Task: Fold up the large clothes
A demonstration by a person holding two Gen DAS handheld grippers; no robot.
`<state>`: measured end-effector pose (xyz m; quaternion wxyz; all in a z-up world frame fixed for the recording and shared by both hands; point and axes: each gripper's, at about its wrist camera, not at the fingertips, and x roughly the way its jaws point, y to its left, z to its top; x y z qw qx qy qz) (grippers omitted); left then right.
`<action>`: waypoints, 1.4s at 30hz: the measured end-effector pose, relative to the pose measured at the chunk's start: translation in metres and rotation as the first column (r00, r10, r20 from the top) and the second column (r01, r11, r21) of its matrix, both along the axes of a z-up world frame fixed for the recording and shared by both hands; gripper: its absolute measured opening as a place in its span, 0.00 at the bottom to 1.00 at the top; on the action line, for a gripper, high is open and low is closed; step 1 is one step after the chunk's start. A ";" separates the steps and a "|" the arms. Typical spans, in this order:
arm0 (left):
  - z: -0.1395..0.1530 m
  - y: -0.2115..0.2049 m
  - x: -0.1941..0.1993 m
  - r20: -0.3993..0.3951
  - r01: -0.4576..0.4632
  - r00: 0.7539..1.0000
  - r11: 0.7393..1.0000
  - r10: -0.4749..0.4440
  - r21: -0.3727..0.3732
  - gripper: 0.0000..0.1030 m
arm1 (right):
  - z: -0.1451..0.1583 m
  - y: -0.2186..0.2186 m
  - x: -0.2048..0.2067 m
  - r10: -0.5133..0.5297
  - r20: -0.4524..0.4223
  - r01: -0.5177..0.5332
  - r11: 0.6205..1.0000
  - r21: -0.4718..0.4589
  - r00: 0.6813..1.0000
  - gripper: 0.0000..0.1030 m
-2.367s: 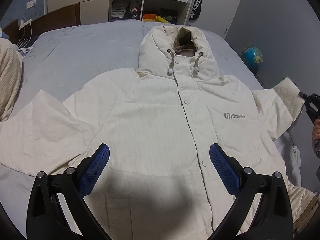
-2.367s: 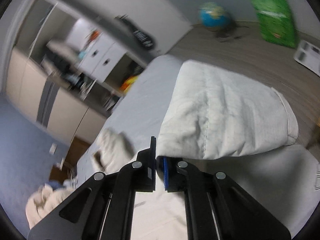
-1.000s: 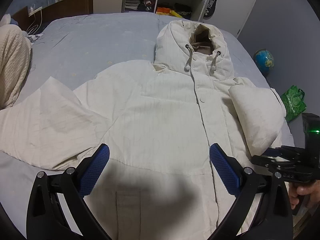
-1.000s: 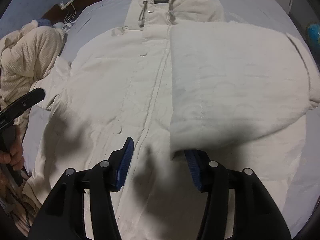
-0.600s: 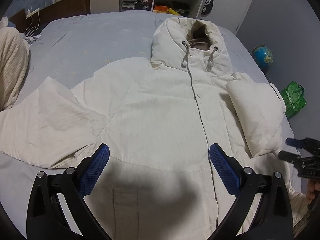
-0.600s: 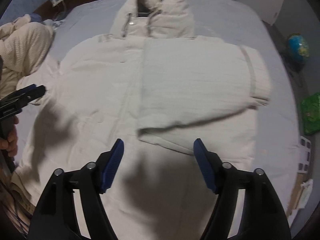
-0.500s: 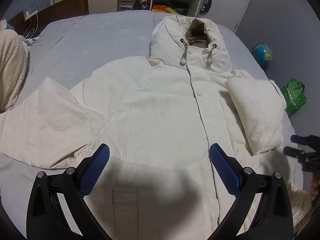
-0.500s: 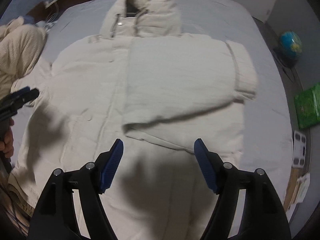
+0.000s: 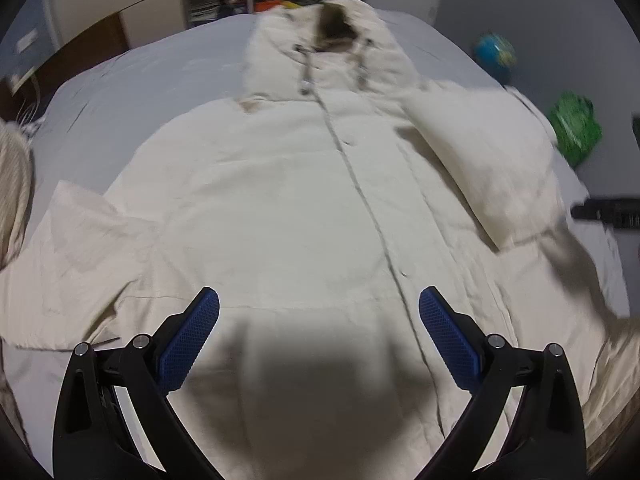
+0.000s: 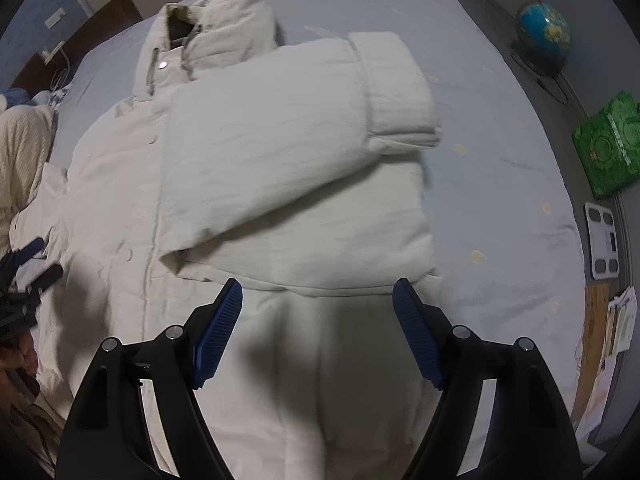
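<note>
Change: 2.4 s ago the right gripper [image 10: 316, 300] was clamped on the cuff of the right sleeve [image 10: 280, 148], held up off the bed; the sleeve now lies folded across the chest and the gripper has let go and backed off toward the hem.
Jacket [image 9: 280, 208]: cream hooded coat, spread face up on the bed [image 10: 480, 80], hood [image 9: 320, 60] toward the far end, front closed with snaps.
Right sleeve: folded inward over the front, cuff [image 10: 396, 88] at the shoulder edge, its folded corner near the placket.
Left sleeve [image 9: 76, 240]: lies out flat to the side on the sheet, not folded.
Right gripper: jaws wide apart and opening further; nothing between the blue pads [image 10: 218, 328]; it hangs above the lower front of the jacket, just short of the folded sleeve's edge.
Left gripper [image 9: 318, 312]: jaws spread wide, empty; blue pads [image 9: 188, 340] hover over the lower front, its shadow on the cloth. From the right wrist view it shows at the far left edge, held by a hand [image 10: 16, 356].
Blanket [image 10: 20, 160]: cream knit heap on the bed beside the flat sleeve.
Floor: globe [image 10: 543, 28], green bag [image 10: 610, 144], scale [image 10: 604, 240], all off the bed's side.
Blur: left wrist view is smeared; small details there cannot be read.
</note>
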<state>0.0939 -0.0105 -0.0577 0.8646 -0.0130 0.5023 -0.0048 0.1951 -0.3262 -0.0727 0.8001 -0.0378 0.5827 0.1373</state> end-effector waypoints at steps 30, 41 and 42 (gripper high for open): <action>-0.021 -0.237 0.137 -0.042 0.422 0.904 0.876 -0.425 0.232 0.67 | -0.004 -0.090 0.011 -0.268 -0.026 0.269 0.961 0.068 0.963 0.72; 0.022 -0.186 0.132 0.053 0.355 0.929 0.924 -0.365 0.144 0.05 | -0.013 -0.084 0.013 -0.254 -0.053 0.257 0.964 0.060 0.966 0.72; 0.028 -0.182 0.129 0.070 0.343 0.932 0.929 -0.354 0.136 0.05 | -0.013 -0.083 0.012 -0.251 -0.051 0.254 0.966 0.055 0.967 0.72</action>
